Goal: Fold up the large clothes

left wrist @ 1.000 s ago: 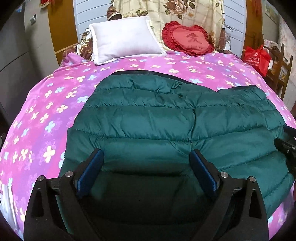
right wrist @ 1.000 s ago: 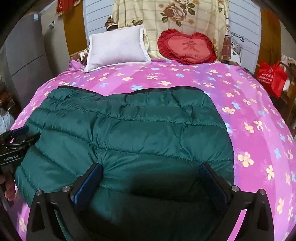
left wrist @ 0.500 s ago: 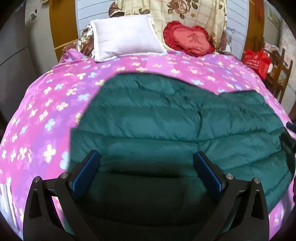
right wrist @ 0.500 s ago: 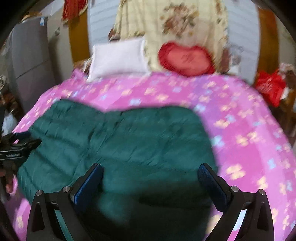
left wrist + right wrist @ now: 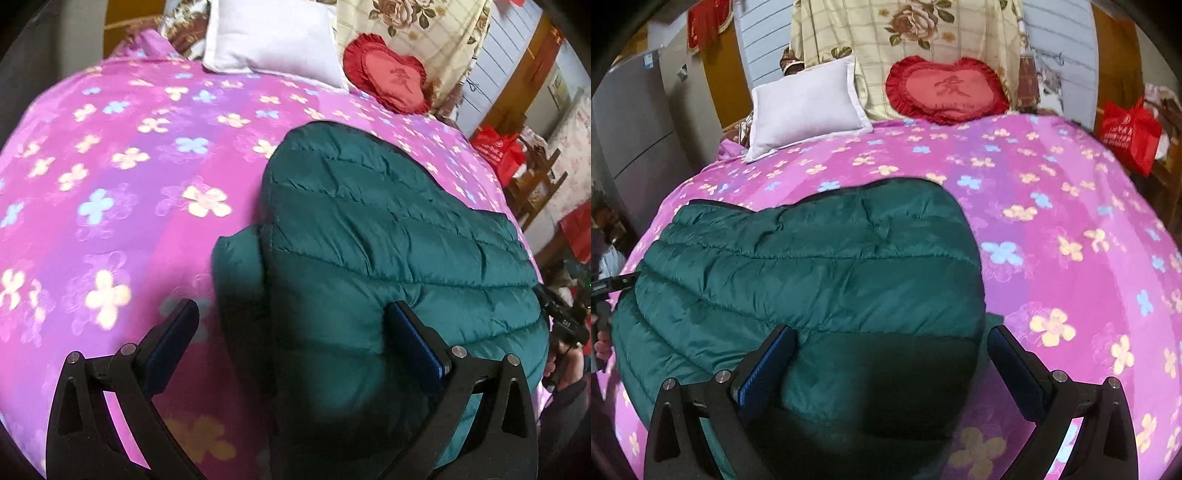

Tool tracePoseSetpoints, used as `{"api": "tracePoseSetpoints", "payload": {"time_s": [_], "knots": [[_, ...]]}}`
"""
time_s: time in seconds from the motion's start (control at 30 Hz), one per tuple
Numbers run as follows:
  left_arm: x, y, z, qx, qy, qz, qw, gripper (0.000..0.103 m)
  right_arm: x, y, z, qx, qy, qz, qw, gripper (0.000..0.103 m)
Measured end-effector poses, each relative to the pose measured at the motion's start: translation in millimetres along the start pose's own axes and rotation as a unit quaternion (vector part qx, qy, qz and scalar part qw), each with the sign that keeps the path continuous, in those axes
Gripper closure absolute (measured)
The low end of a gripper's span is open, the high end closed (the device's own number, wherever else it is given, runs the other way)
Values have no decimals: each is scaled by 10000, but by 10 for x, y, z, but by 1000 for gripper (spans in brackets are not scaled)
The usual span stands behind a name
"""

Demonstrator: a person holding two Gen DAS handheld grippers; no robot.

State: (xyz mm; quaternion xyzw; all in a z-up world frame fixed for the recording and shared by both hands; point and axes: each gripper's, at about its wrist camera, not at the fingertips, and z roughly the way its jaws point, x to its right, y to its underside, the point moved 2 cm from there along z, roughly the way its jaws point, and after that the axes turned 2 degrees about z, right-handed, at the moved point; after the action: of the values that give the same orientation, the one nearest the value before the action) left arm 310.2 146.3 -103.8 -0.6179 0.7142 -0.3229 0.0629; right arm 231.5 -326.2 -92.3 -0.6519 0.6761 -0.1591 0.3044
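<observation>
Hovering wide open, left hand-held gripper (image 5: 291,339), right hand-held gripper (image 5: 890,362), over green jacket (image 5: 820,266)

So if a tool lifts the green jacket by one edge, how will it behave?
The jacket will probably sag and fold, not stay flat: it is soft and already creased. It looks puffy with quilted channels, so likely light for its bulk and springy, tending to puff open again. Its shiny fabric may slip on the bedspread or between flat pads.
</observation>
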Motion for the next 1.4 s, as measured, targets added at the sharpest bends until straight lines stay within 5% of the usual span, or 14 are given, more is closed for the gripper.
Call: {"api": "tracePoseSetpoints", "payload": {"time_s": [0.13, 0.23, 0.4, 0.53, 0.8, 0.9, 1.07, 1.17, 1.4], "knots": [[-125, -43, 139, -184, 672, -182, 9974, 0, 75, 58, 29, -97, -113, 217, 9997, 0], [-102, -60, 109, -122, 748, -91, 9971, 0, 171, 93, 45, -212, -265, 544, 9979, 0], [-82, -72, 109, -26, 833, -41, 9965, 0, 406, 211, 146, -467, -1144, 1439, 9819, 0], [-49, -98, 144, 37, 754, -3, 9971, 1, 431, 231, 133, -327, -1419, 1329, 9804, 0], [101, -125, 106, 277, 717, 254, 9967, 44, 435, 99, 284, -146, -2310, 1123, 9663, 1], [158, -163, 48, 397, 571, 280, 9972, 59, 302, 64, 224, 3, -2149, 725, 9739, 13], [312, -155, -31, 593, 119, 515, 9968, 69, 185, 59, 92, 289, -1984, 317, 9792, 48], [314, -158, -103, 747, 66, 406, 9964, 73, 118, 25, -29, 463, -1947, 148, 9797, 60], [374, -181, -274, 1063, 42, 261, 9940, 77, -20, -37, -435, 1000, -1875, 81, 9771, 70]]}}
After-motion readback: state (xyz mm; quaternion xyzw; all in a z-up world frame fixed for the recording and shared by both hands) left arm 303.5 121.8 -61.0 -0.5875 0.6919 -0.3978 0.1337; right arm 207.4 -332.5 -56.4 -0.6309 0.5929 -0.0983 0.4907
